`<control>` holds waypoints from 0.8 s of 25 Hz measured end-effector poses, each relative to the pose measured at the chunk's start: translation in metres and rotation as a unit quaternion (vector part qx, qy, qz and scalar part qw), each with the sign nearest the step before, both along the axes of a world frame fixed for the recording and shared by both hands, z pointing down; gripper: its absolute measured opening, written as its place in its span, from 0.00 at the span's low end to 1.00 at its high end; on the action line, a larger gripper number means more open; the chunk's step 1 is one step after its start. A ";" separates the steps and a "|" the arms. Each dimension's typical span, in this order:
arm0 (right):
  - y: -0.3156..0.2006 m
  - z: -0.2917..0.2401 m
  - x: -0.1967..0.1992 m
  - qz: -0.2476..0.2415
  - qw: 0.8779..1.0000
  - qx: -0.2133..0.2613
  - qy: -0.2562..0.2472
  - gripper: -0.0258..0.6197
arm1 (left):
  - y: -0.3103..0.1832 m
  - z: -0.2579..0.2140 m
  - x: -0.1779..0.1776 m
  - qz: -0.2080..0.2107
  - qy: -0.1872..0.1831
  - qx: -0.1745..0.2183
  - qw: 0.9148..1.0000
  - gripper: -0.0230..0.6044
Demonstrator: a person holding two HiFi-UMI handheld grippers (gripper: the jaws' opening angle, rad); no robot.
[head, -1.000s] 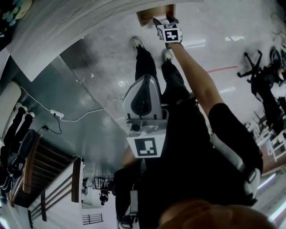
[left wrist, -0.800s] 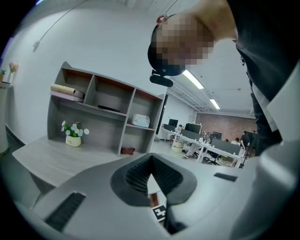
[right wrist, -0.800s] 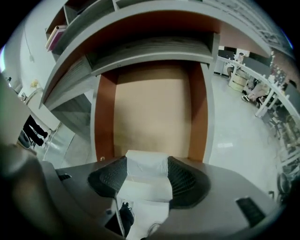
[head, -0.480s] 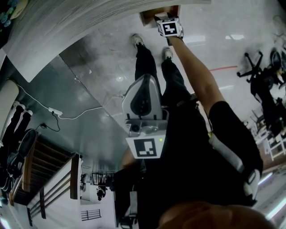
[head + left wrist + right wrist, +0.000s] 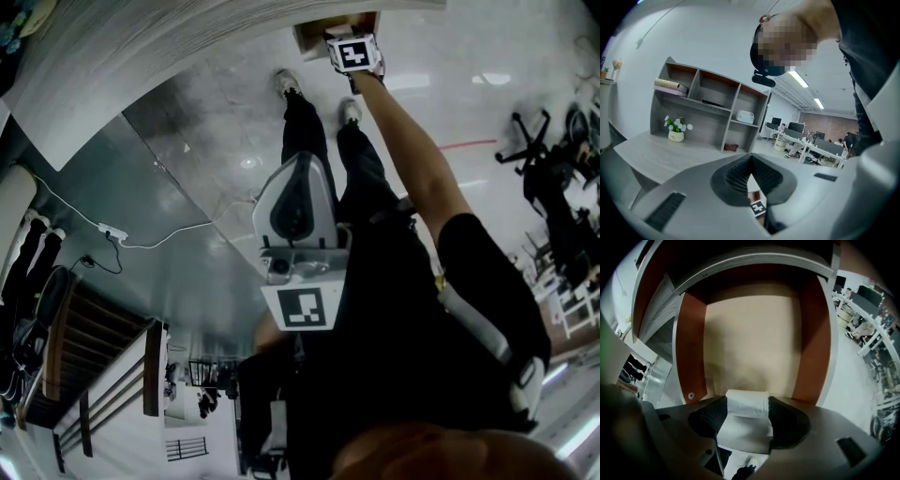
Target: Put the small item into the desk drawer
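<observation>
We find the right tool [image 5: 743, 416] clamped on the small white roll [image 5: 746, 404], the open drawer [image 5: 689, 348] lying straight ahead of its jaws; left tool [image 5: 750, 180] closed, empty, well apart.

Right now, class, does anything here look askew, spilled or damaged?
Nothing stands out. The white plastic-wrapped roll sits squarely in the right gripper, facing the open reddish-brown drawer, whose pale bottom looks bare and undamaged.

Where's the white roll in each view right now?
Head view: hidden under the right gripper at the drawer, top centre.
Left gripper view: not in it.
Right gripper view: roll low centre, clamped between the jaws.
Shared landmark: the brown drawer, which fills the right gripper view.
</observation>
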State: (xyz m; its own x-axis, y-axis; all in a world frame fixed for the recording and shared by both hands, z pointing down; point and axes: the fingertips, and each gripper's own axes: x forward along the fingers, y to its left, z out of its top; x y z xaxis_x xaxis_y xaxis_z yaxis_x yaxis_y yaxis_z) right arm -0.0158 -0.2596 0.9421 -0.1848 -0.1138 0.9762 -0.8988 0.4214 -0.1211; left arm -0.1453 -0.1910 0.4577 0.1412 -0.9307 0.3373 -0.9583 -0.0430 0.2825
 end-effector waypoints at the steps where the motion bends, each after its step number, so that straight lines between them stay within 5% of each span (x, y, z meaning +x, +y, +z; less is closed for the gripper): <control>1: 0.000 0.000 -0.002 -0.002 1.000 -0.001 -0.004 0.45 | 0.000 0.000 0.000 -0.001 -0.001 0.000 1.000 0.02; 6: 0.007 0.001 -0.008 -0.001 1.000 -0.021 -0.021 0.45 | 0.005 0.002 0.001 -0.001 -0.003 -0.005 1.000 0.02; 20: -0.002 -0.030 -0.006 0.011 0.999 0.018 -0.041 0.45 | 0.022 -0.001 0.015 0.000 0.002 -0.009 1.000 0.02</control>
